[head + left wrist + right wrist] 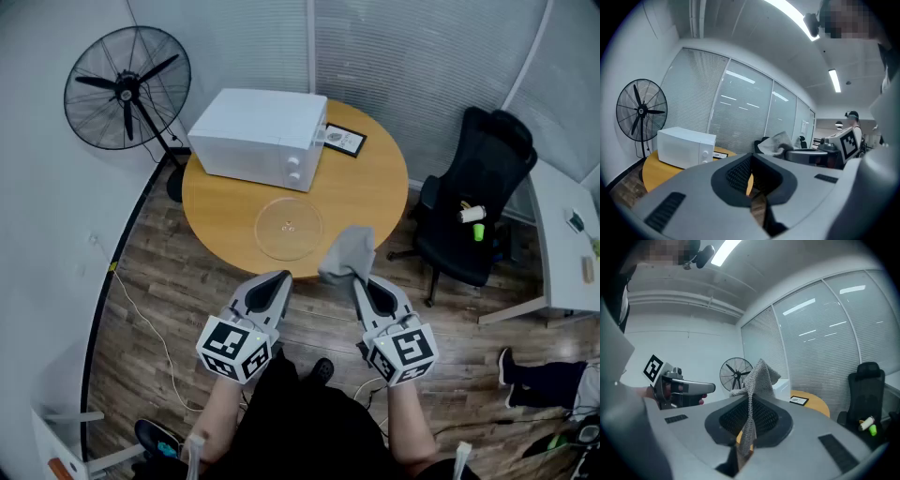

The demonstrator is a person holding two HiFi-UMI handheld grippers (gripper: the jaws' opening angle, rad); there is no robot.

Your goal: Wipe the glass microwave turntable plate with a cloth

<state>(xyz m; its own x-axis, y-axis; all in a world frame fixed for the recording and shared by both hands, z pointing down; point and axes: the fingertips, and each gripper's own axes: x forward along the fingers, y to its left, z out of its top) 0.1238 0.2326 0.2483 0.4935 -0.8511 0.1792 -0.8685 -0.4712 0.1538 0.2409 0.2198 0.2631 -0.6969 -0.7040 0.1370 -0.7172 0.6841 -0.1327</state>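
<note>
Plate [289,228] lay flat on the round table [375,187], near its front edge and just in front of the microwave [258,136] without touching it. Nothing rested on the glass. The cloth [347,255] was pinched in the right gripper [360,281], whose jaws were closed on its lower part while the rest stood up in a loose peak above the tips. It hung at the table's near edge, just right of the plate and not yet on it. The left gripper [280,279] was closed with nothing between its jaws, hovering near the plate's front rim.

The step in hand looked to be bringing the cloth onto the glass. To do it well, the right gripper would likely need to tip downward so that the loose peak, not the hard tips, met the plate, and then sweep in arcs from centre to rim. The glass might slide on the smooth wood, so the empty left gripper could press the near rim to steady it.

Further out, a small framed card [342,141] lay by the microwave's right side, well apart from the plate. A fan [127,89] stood left of the table, and a black chair [487,150] stood to its right, with a white desk [558,216] beyond. None of these blocked the cloth's way. Only the microwave, close behind, would limit the far strokes.
</note>
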